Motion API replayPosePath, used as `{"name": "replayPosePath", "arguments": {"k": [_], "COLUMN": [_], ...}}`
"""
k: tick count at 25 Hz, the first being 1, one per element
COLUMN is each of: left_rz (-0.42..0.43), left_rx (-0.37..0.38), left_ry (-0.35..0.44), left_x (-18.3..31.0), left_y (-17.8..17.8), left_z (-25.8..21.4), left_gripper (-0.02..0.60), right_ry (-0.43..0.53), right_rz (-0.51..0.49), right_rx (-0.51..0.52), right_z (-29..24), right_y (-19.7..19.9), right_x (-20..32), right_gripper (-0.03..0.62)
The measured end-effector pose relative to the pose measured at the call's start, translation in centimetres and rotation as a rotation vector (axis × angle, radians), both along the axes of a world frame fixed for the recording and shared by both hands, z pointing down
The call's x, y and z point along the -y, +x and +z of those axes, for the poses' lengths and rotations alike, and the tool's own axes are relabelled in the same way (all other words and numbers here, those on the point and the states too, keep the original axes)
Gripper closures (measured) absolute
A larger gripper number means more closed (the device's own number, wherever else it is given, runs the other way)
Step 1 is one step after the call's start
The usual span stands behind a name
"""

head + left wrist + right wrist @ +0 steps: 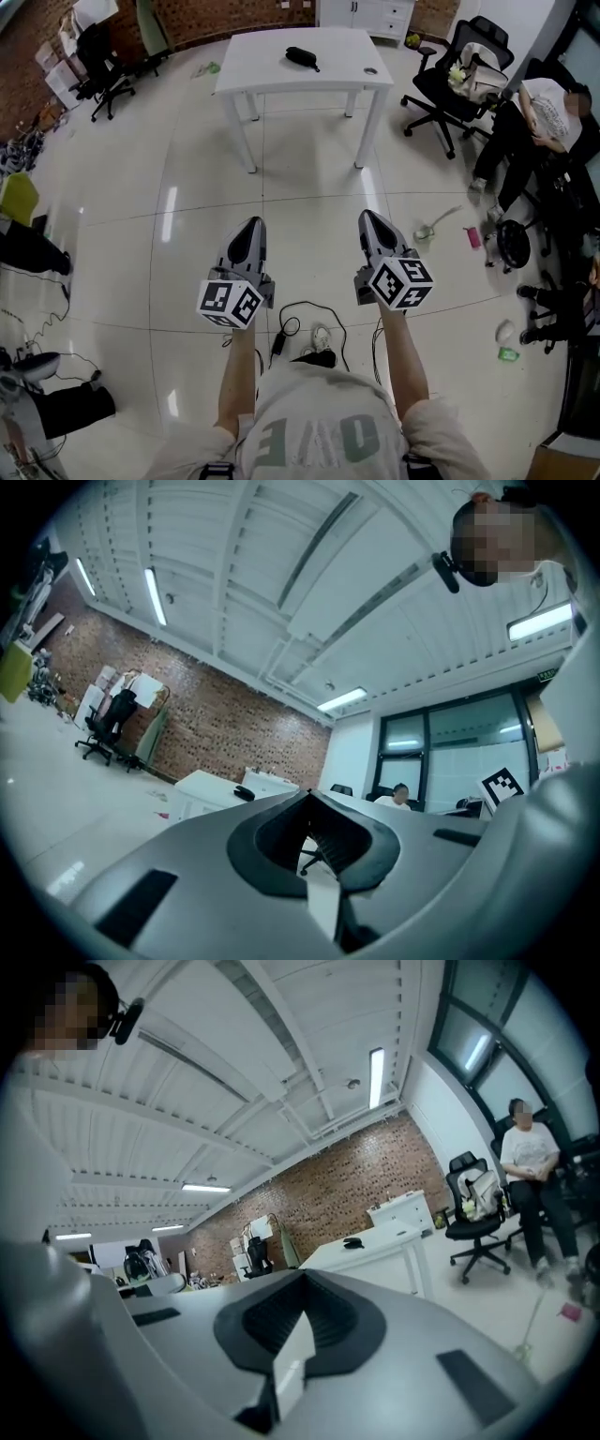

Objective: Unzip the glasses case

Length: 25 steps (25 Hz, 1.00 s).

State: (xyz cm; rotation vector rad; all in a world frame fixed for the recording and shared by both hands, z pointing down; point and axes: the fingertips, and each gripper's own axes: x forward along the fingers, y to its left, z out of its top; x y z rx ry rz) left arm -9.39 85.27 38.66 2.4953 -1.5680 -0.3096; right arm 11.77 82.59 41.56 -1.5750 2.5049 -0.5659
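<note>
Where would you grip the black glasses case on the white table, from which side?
Probably take the glasses case across its narrow width, from above, from the near side of the table: it lies flat, long and slim. The thin tail at its right end may be the zip pull; too small to tell.

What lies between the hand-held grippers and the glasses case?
Bare floor tiles, then the table's near edge before the glasses case, seen in the head view.

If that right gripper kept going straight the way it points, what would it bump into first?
The right gripper has open air ahead, then probably the white table holding the glasses case; depth is unclear.
</note>
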Motion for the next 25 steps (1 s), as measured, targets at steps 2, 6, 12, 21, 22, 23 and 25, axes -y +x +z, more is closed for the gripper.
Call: {"name": "replayPosePath", "arguments": {"k": [2, 6, 12, 21, 22, 23, 25], "left_rz": [-0.021, -0.031, -0.031, -0.063, -0.064, -0.065, -0.066], "left_rx": [-0.020, -0.057, -0.055, -0.070, -0.070, -0.071, -0.073], "left_ry": [0.012, 0.011, 0.036, 0.031, 0.030, 0.028, 0.022], "left_x": [-0.7, -1.5, -2.4, -3.4, -3.4, -3.5, -3.5], "left_y": [0.2, 1.0, 1.7, 1.3, 1.4, 1.5, 1.7], "left_z": [-0.3, -0.8, -2.1, -2.0, -2.0, -1.9, -1.7], "left_gripper": [0.580, 0.580, 0.580, 0.580, 0.580, 0.580, 0.580], "right_ry": [0.024, 0.027, 0.014, 0.052, 0.056, 0.059, 0.063], "right_rz": [0.012, 0.020, 0.008, -0.019, -0.023, -0.025, -0.029], "right_rx": [-0.066, -0.104, -0.077, -0.091, -0.095, -0.099, -0.108], "right_z": [-0.5, -0.5, -0.3, -1.4, -1.4, -1.5, -1.5], "right_y": [0.2, 0.4, 0.4, 0.1, 0.0, 0.0, 0.1], "right_x": [-0.9, -2.5, -3.8, -4.5, -4.6, -4.7, -4.9], "right_gripper": [0.595, 0.595, 0.595, 0.595, 0.595, 0.595, 0.595]}}
